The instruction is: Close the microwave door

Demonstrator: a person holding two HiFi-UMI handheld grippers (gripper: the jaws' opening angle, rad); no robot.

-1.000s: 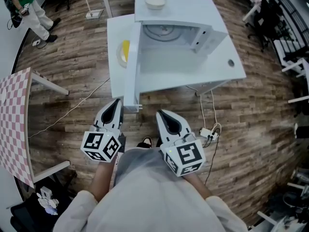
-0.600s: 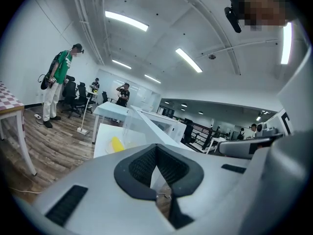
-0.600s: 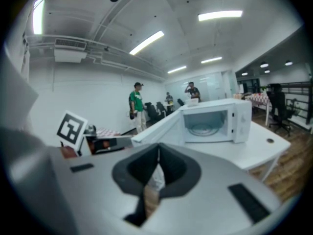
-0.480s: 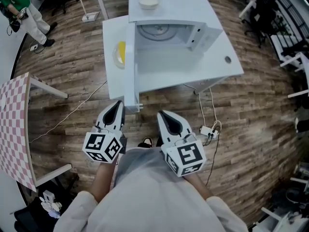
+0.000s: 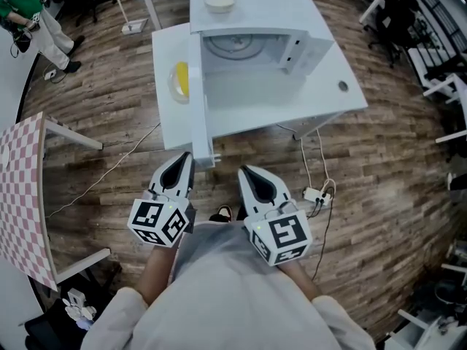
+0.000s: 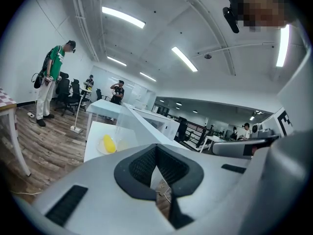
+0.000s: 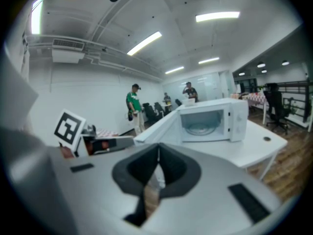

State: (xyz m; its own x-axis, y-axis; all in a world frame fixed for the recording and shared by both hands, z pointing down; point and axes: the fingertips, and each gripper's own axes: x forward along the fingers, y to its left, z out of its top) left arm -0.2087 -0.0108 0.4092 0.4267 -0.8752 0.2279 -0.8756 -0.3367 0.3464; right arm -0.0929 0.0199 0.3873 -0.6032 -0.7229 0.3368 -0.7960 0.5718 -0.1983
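1. Left claw: jaws together, nothing held. Its own view shows the pads meeting with only bare floor behind them.
2. Right claw: jaws also together and empty. It hangs just beside the left claw at its 3 o'clock, low and close to the person's body.
3. Change over the last second: the left claw has crept a little toward 1 o'clock. Its tip now sits just beside the free end of the door, on the outer face side. I cannot tell whether they touch. The right claw has barely moved. The whole scene has slid toward 12 o'clock in the head view, so the head has tipped.
4. Reading: this looks like the approach to a push with the closed left claw. The swing itself has not started, as the door angle is unchanged.
5. The door stands wide open, seen edge-on, running from 12 to 6 o'clock. Its hinge is at the front left corner of the microwave and its free end points at the person.
6. The microwave is white and sits on a white table, with its cavity open and the turntable visible.
7. A bowl rests on top of the microwave.
8. A yellow item lies on the table at the door's 9 o'clock, outside the closing arc.
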